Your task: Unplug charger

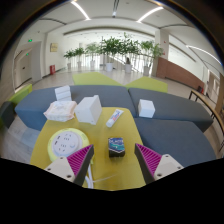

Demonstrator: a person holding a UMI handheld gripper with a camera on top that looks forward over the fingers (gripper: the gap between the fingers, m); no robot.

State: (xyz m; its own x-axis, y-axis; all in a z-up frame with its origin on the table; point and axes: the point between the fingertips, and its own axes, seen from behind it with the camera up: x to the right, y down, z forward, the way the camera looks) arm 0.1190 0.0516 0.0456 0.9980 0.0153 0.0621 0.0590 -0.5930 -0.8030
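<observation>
Charger (116, 148): a small dark block with a pale patch on its upper face, lying on the yellow tabletop (120, 172) between the two fingers of the tool (115, 156) and slightly ahead of their tips. No cord, plug or socket can be made out from this view, so what it is plugged into cannot be confirmed.

Surroundings, largest first. A hall with a glossy floor, ceiling strip lights and a row of potted green plants (115, 48) at the far end. Grey upholstered seating (165, 108), soft-looking and block-shaped, runs behind the tabletop. The tabletop is smooth, matt and rounded at the edge. On it, far from the tool: a white box (88, 109), stiff and square-cornered; a second, smaller white box (146, 108) to the right; a pale stack (60, 110) to the left, detail unclear; a slim white remote-like bar (114, 118). Near left, a round white patterned disc (66, 143).

Tool state: fingers set wide apart, magenta pads (148, 157) facing inward, gripping nothing; gaps show on both sides of the charger.

Handling assessment: the charger is probably light, rigid and hard-shelled, likely smooth plastic, so liable to slip under a shallow pinch. Recommended hold: across its two flat side faces, pads square, then a straight pull along the plug axis.
</observation>
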